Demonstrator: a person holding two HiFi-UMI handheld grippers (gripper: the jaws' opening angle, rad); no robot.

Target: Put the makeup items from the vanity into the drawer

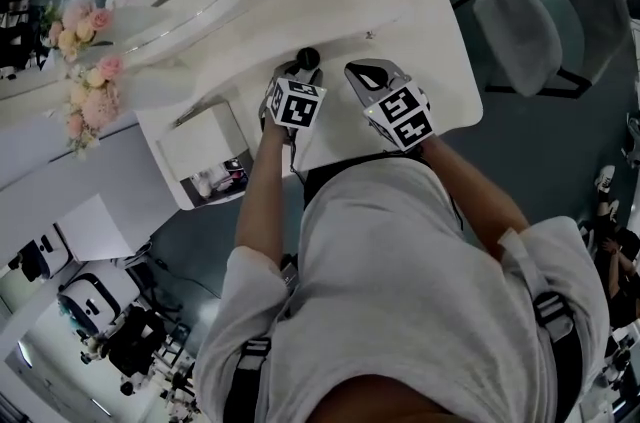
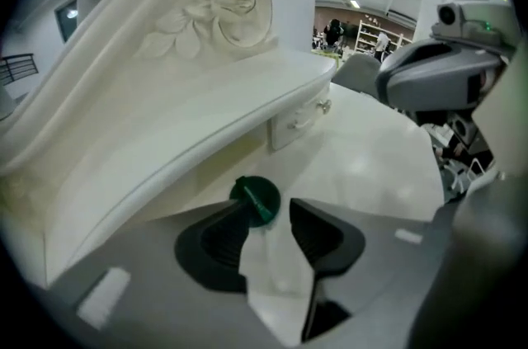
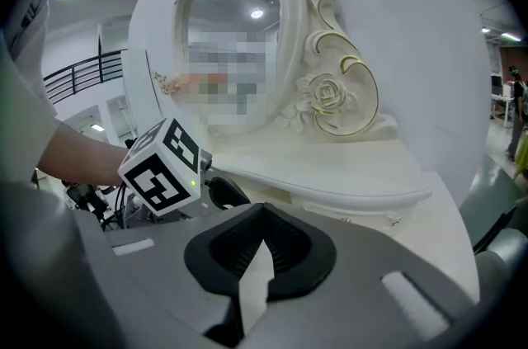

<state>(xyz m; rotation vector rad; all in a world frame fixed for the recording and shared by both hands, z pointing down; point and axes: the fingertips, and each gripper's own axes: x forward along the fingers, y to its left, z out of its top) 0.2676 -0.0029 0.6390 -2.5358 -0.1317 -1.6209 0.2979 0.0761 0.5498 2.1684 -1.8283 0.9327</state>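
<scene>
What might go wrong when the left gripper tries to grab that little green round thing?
The green round item sits near one tip of the left gripper's open fingers, not centred, so closing might push it away or let it roll. It also lies close to the vanity's raised shelf, which the fingers might bump. The shut right gripper is nearby and may get in the way.

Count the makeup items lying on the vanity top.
1: a dark green round item on the white vanity top, at the jaw tips of the open left gripper. Others may be hidden from these views.
</scene>
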